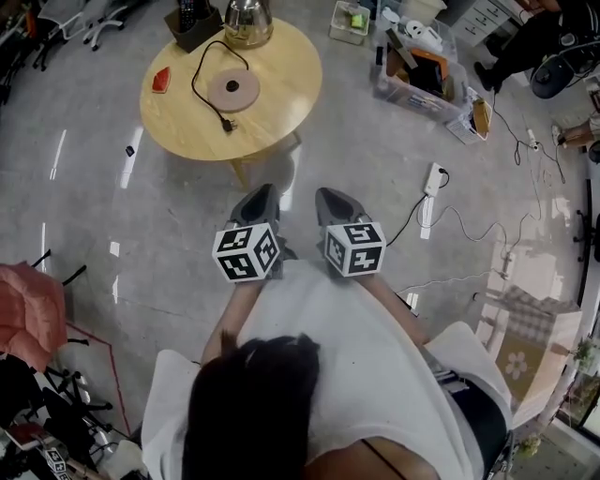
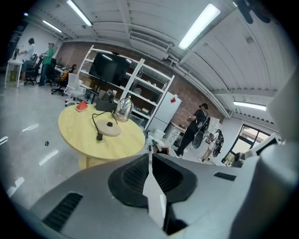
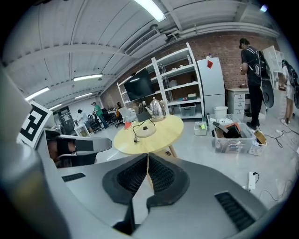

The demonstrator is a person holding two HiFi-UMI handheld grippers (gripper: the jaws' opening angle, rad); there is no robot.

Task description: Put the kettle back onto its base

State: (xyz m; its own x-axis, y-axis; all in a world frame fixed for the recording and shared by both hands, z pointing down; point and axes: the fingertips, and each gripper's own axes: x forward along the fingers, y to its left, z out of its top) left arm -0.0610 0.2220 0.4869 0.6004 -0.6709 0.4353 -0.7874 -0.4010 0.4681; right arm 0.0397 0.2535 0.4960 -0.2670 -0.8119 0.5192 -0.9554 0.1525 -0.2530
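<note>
- Head view puts the shiny steel kettle [image 1: 247,21] at the far edge of the round pale-wood table [image 1: 281,112], apart from its base.
- The flat round tan base [image 1: 233,90] lies mid-table with its black cord [image 1: 196,89] looping to its left.
- A small red object [image 1: 161,79] sits further left.
- The left gripper [image 1: 261,194] and right gripper [image 1: 330,195] are near the person, well short of the table, jaws together on nothing.

You're in an open lab-style workspace: a brick wall [image 3: 219,49] behind white shelving [image 2: 145,91], strip lights [image 2: 198,25] overhead, office chairs [image 2: 71,86] off to one side, and a power strip [image 1: 432,178] lying on the grey floor [image 1: 169,244]
</note>
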